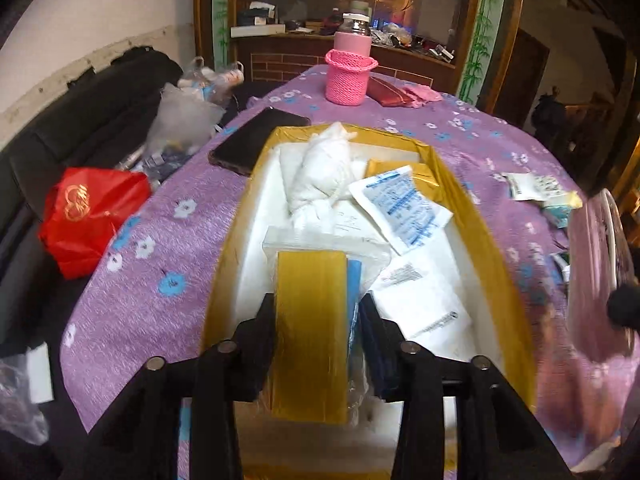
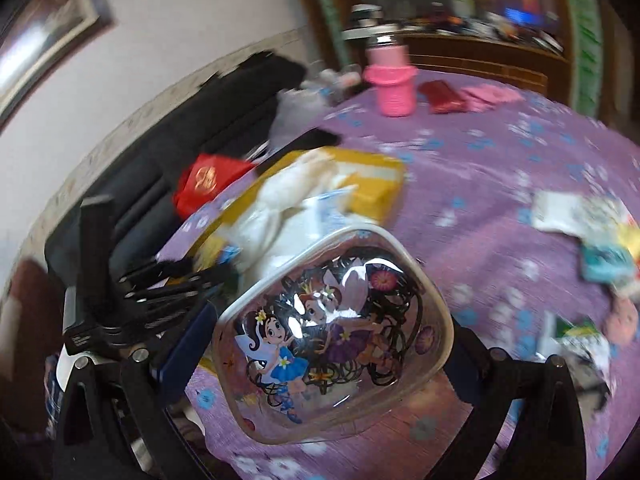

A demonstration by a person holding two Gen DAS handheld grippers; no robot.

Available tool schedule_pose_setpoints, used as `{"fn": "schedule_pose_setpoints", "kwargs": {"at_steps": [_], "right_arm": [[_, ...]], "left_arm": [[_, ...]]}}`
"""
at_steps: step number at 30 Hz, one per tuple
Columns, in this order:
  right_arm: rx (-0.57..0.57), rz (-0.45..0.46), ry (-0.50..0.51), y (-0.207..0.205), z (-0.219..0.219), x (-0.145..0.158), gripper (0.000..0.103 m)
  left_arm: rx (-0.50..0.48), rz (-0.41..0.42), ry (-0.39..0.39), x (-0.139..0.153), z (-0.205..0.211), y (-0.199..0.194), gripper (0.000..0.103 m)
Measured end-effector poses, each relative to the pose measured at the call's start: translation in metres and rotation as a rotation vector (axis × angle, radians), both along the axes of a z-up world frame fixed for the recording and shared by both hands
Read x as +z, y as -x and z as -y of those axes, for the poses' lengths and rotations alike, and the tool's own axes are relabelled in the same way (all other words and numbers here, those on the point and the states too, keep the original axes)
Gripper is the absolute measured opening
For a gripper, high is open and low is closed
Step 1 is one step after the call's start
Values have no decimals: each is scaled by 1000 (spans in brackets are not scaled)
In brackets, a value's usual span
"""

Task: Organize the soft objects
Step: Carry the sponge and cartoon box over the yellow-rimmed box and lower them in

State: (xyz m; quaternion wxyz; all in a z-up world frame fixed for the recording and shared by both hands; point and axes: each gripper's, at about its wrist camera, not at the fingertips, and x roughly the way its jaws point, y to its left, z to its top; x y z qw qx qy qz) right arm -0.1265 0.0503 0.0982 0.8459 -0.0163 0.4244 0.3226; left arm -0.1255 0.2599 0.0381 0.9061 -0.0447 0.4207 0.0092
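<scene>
My left gripper (image 1: pixel 316 312) is shut on a flat yellow packet (image 1: pixel 310 332) with a blue edge, held over the near end of a white foam box (image 1: pixel 256 216) with yellow tape on its rim. The box holds a white cloth bundle (image 1: pixel 320 172), a blue-printed sachet (image 1: pixel 400 204) and white packets (image 1: pixel 424 300). My right gripper (image 2: pixel 332 344) is shut on a clear plastic pouch (image 2: pixel 328 336) printed with cartoon fairies, holding black hair ties, above the purple tablecloth (image 2: pixel 500 160). The left gripper (image 2: pixel 132 300) and the box (image 2: pixel 372 184) show in the right wrist view.
A dark phone (image 1: pixel 256 140) lies left of the box. A pink knitted holder (image 1: pixel 348 80) with a jar, a red pouch (image 1: pixel 388 92) and pink cloth stand at the far edge. Small packets (image 1: pixel 536 190) lie right. A red bag (image 1: pixel 88 216) and clear bags sit on the black sofa (image 1: pixel 80 120).
</scene>
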Motion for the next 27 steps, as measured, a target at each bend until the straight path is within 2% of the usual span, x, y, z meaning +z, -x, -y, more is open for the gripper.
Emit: {"fn": "schedule_pose_setpoints", "kwargs": {"at_steps": [1,3,5,7,11,12,14,19,23,27], "right_arm": [[24,7,15,2,-12,-1,102],[77,16,41,6,-33,-5,102],[138,23,76,11,-53,-11,102],[158,42,87,12,-60,-11,102],[178,14,103,2,-70,-15,102],[183,9,114,-2,-73,-18,102],[199,-3,139,-1,-81,-24,103],[260,0,230,8,-110,-46,103],[269,40,291,8,-123,-56,103],[241,7,270,0,-119,-55,103]], "left_arm": [[6,-18,-26,-4,2,-4,56],[-4,-37,-39,-12,2,-7,56],[-20,-30,32,-13,-3,-6,57],[10,-4,56,-10,-15,0,57],[28,52,240,1,-42,15,57],[39,72,265,5,-47,19,58],[62,125,265,13,-53,27,61],[95,207,324,25,-66,37,68],[97,224,361,27,-71,39,73],[93,224,389,26,-73,38,73]]}}
